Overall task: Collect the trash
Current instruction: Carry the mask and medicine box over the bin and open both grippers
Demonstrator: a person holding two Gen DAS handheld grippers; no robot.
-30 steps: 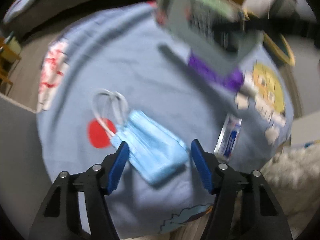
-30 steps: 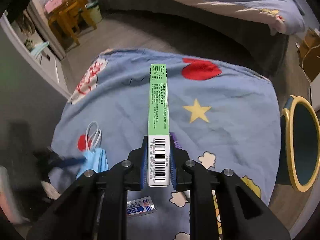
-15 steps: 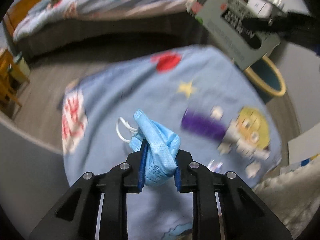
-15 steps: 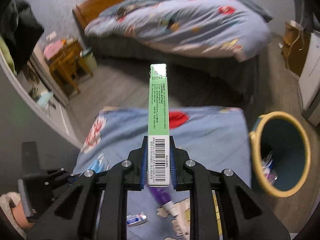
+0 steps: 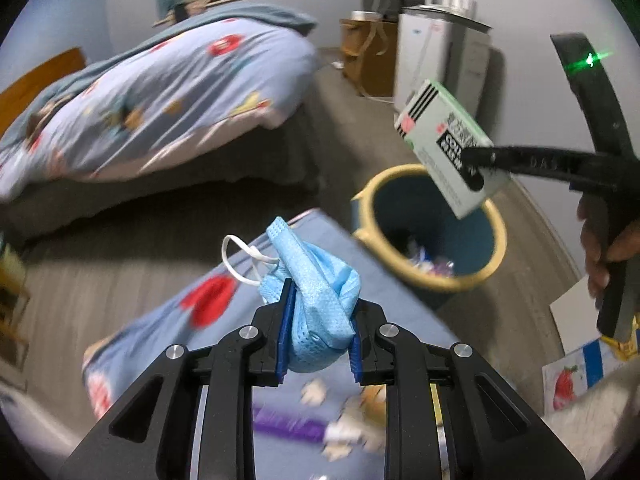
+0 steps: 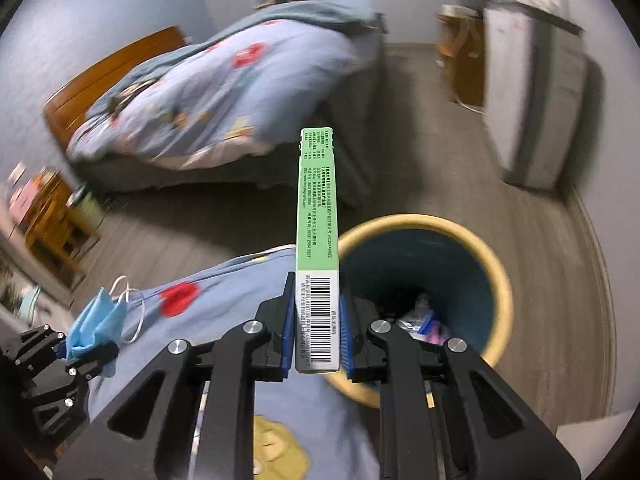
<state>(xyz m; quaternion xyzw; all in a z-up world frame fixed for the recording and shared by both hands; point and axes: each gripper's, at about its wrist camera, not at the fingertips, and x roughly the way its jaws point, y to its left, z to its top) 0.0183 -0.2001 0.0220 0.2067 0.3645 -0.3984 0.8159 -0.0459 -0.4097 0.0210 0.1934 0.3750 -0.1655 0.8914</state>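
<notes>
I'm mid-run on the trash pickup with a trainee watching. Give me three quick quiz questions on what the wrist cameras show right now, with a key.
1. True or false: the left gripper is clamped on a blue face mask.
2. What does the right gripper hold? A) purple tube B) green and white box C) nothing
3. Fill in: the yellow-rimmed bin already holds some ____.

Key: 1 true. 2 B, the green and white box, gripped edge-on between the fingers. 3 trash, wrappers visible at the bottom.

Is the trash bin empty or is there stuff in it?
Not empty. The bin already has a few wrappers lying at its bottom, though most of it is unfilled.
</notes>
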